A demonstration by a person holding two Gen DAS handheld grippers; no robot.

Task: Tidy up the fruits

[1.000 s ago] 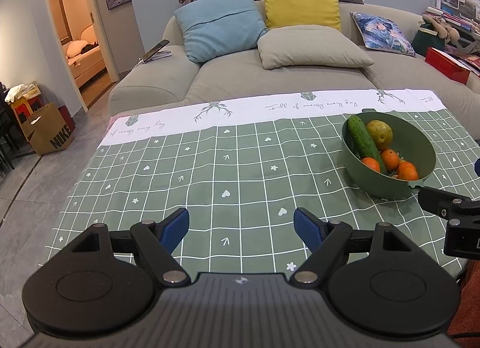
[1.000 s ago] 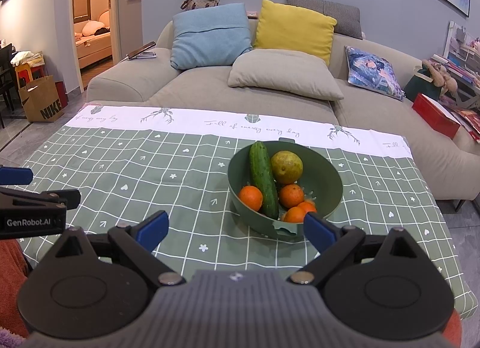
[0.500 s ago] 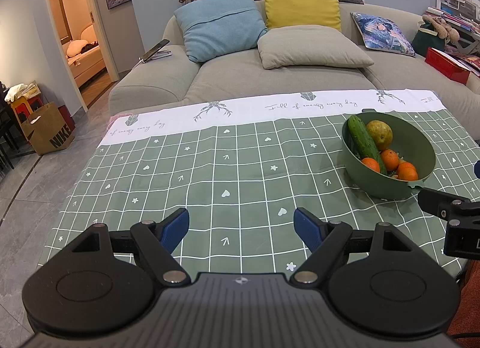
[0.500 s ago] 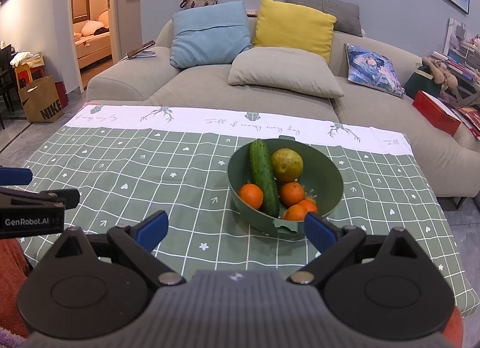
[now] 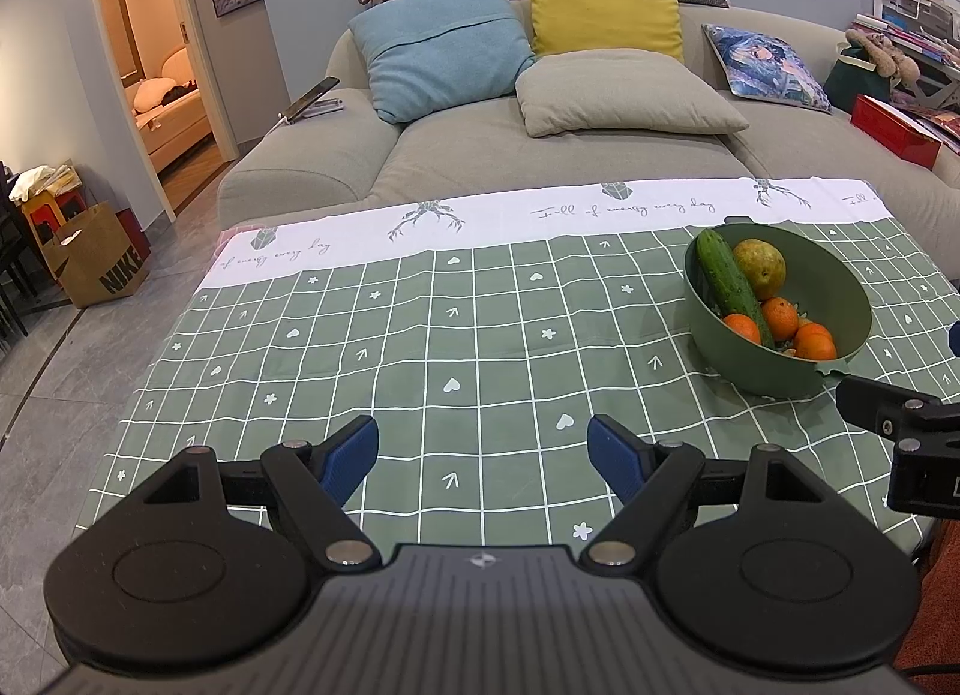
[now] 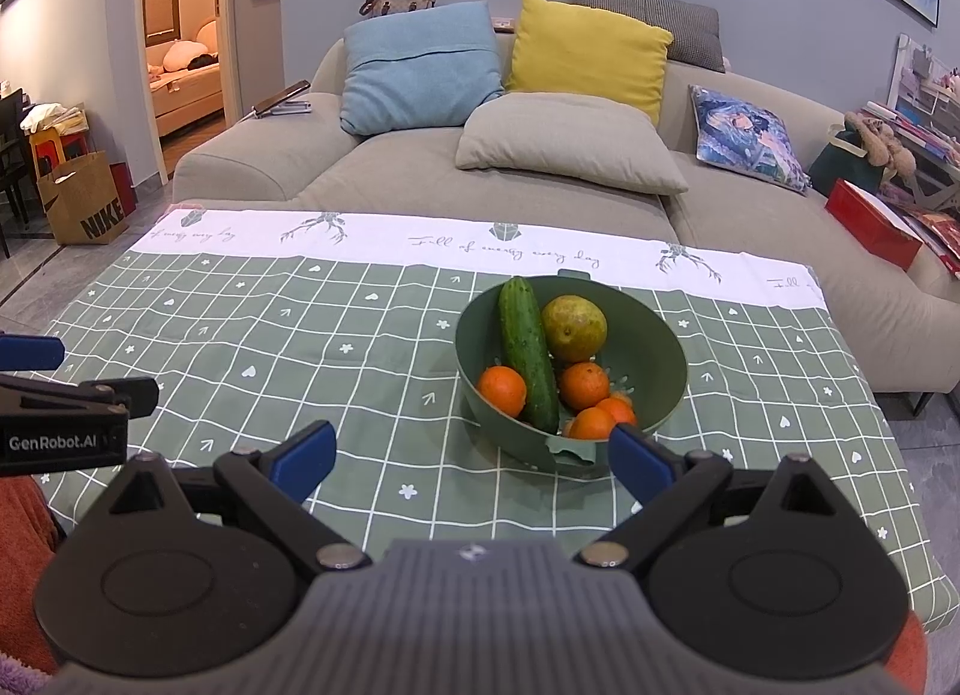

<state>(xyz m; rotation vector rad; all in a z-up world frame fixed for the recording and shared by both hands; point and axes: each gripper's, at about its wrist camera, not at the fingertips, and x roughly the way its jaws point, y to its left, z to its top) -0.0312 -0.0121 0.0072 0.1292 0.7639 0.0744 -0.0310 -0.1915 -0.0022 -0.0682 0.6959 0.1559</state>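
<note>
Cucumber [image 6: 528, 353] in bowl [image 6: 660, 353], long axis toward sofa; left tongs [image 5: 483, 458], right tongs [image 6: 471, 455] released.

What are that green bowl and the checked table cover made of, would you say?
The bowl looks like matte moulded plastic: even dull green, thin rim, small drain slots in its floor. The table cover looks like soft printed cloth, since it shows gentle wrinkles and drapes over the edge; coated fabric can't be ruled out.

table [image 6: 252, 335]: green checked cloth, white far border | on it: green fruit bowl [image 6: 654, 353], right half
</note>
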